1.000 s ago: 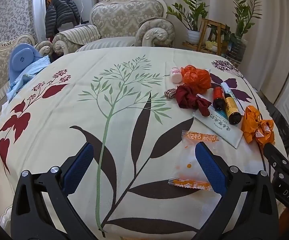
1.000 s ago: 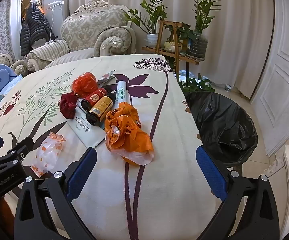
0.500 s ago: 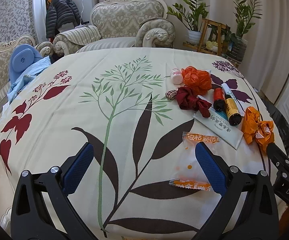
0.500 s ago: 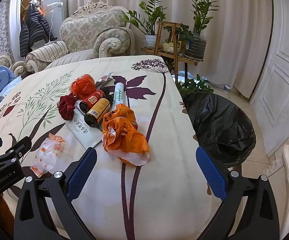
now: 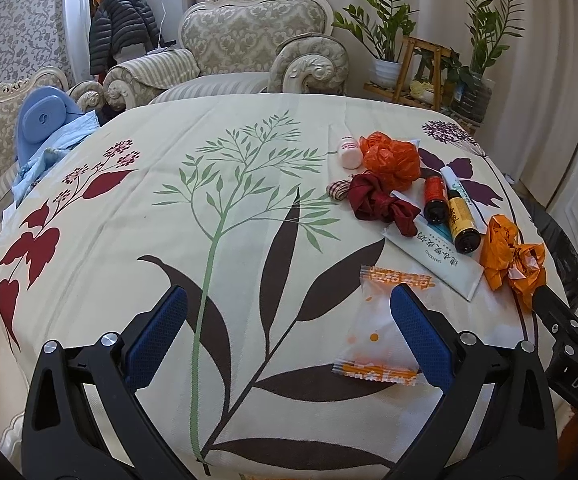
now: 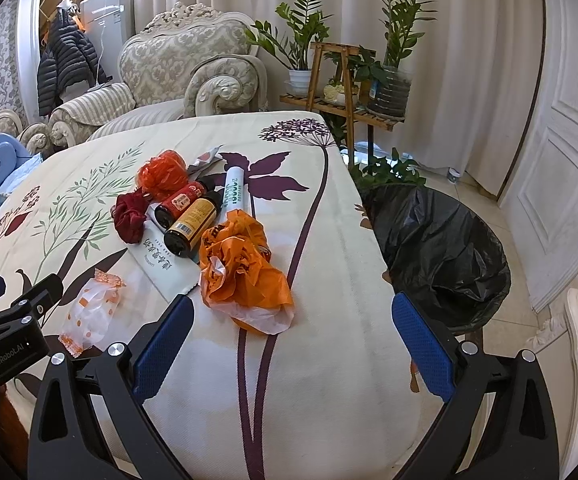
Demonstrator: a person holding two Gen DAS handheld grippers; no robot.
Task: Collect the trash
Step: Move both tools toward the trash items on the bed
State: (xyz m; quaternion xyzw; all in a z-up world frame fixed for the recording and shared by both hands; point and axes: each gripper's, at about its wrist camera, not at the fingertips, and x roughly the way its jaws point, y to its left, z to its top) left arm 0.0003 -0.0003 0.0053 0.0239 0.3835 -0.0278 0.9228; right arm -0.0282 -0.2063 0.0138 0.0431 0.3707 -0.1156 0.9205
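trash still lies on the desk (image 6: 329, 360): an orange bag (image 6: 241, 272), two bottles (image 6: 193, 220), a red rag (image 6: 131, 216) and a candy wrapper (image 5: 377, 328). nothing looks collected yet. left gripper (image 5: 289, 332) and right gripper (image 6: 289, 336) hover with fingers wide, empty; the black bin (image 6: 445, 252) waits beside the desk.

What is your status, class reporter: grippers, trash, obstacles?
Left gripper open, empty; right gripper open, empty. Orange bag and snack wrapper on table, uncollected. Bin beside table, path unobstructed.
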